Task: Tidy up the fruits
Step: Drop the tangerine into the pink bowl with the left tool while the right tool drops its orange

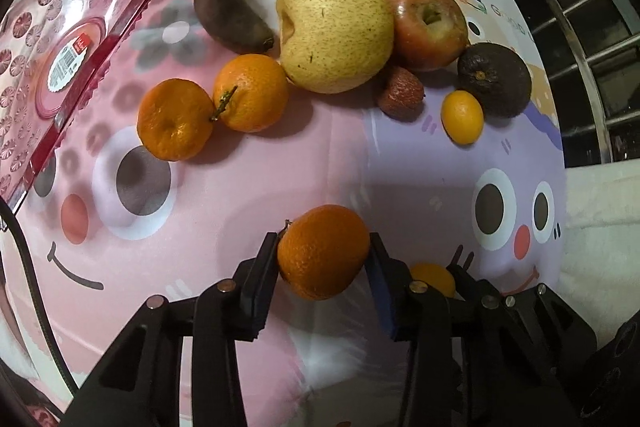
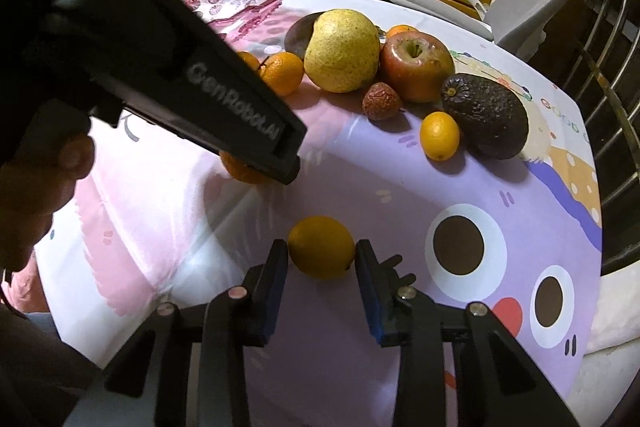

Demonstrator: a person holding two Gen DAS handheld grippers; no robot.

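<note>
Gripping a mandarin (image 1: 323,251) between both pads, the left gripper (image 1: 324,259) is clamped on it, and the right gripper (image 2: 322,259) is likewise clamped on a small yellow citrus (image 2: 321,247); both fruits sit low on the cartoon tablecloth (image 1: 224,211). I would lift each one straight up, gently, then carry it to the pink tray (image 1: 68,39) beyond the fruit pile around the pear (image 1: 334,27), without bumping the other gripper.

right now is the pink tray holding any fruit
No, the pink tray shows only a label sticker, while the pear and banana lie on the tablecloth.
</note>
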